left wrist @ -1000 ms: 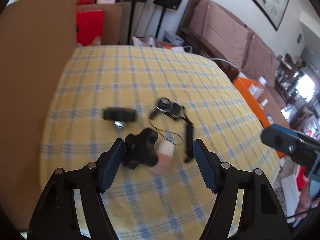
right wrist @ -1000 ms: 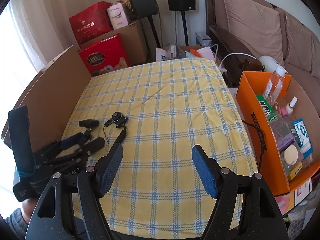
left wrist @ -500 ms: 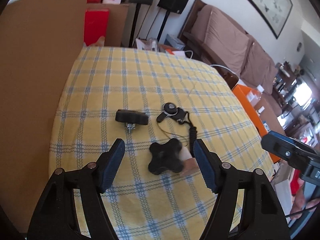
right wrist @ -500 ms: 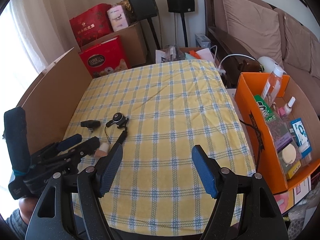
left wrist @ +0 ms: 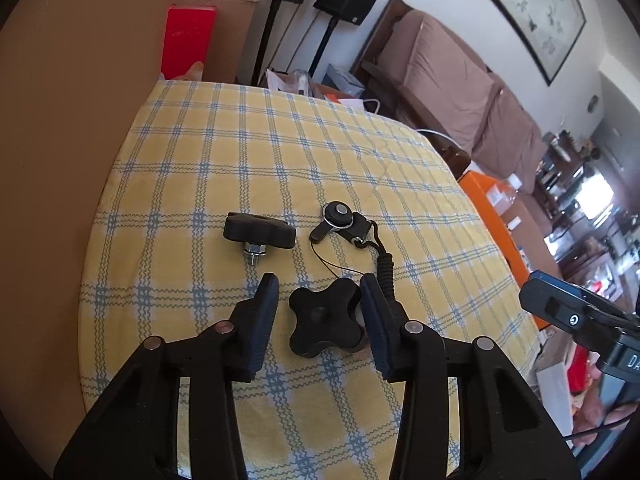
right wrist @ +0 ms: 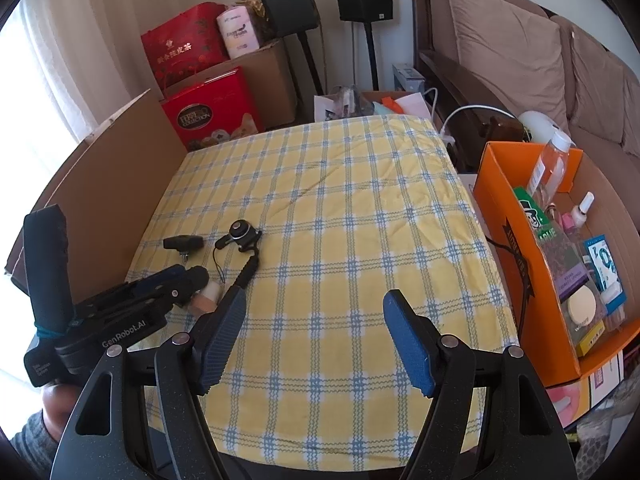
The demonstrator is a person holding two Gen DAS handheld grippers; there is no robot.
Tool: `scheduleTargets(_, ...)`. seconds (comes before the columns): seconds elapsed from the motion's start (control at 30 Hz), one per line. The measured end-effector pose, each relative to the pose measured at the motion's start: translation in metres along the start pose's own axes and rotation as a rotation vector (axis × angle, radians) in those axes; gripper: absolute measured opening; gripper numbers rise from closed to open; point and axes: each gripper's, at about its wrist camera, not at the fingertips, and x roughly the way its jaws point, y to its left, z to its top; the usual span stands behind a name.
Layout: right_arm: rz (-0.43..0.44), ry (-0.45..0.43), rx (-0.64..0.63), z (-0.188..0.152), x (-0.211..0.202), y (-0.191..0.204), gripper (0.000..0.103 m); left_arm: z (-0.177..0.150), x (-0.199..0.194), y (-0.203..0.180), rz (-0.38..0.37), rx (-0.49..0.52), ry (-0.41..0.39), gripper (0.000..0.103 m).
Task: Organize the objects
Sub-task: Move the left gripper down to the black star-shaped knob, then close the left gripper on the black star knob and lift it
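Left gripper [left wrist: 320, 304] low over the worktop [left wrist: 248, 152] near its left front corner, jaws spread but narrowed around the black star knob [left wrist: 324, 322]; the right pad looks touching or nearly touching the knob's lobe, the left pad stands apart from it. Nothing pinched yet. A small pale cylinder [right wrist: 206, 296] sits under or against the knob (mostly hidden in the left wrist view; seen from the right wrist view as white over tan). Right gripper [right wrist: 316, 332] idle above the front edge, jaws wide apart, holding nothing.

Risks, as judged:
- Knob off-centre toward the right pad: closing may push it sideways or spin it on its lobes instead of seating it.
- The pale cylinder may be dragged or tipped along with the knob.
- The lanyard cord [left wrist: 384, 268] of the round clip [left wrist: 340, 216] lies just beside the right finger; it could snag.
- Wing knob with bolt [left wrist: 258, 232] is farther back, probably safe.

Against the frame half a second ago: jaws were far wider, knob centred between them with room to spare. Now the gap has roughly halved and the camera sits closer in.
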Motion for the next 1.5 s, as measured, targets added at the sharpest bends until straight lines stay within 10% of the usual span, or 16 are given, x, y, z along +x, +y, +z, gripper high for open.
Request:
scheduleTargets(0.23, 0.01, -0.001, -0.005, -0.002, -0.001, 0.002, 0.073, 0.001, -0.004, 0.012, 0.001, -0.069, -0.008, 0.041)
scheduleTargets(0.4, 0.014, 0.001, 0.001, -0.004, -0.001, 0.003, 0.073, -0.002, -0.005, 0.006, -0.02, -0.042, -0.006, 0.061)
scheduleTargets(0.97, 0.018, 0.004, 0.014, -0.006, -0.001, 0.0, 0.073, -0.022, -0.011, -0.04, -0.18, 0.142, 0.118, 0.059)
scheduleTargets(1.5, 0.013, -0.004, 0.017, -0.009, -0.005, -0.003, 0.073, -0.008, -0.002, -0.034, -0.055, 0.158, 0.088, 0.062)
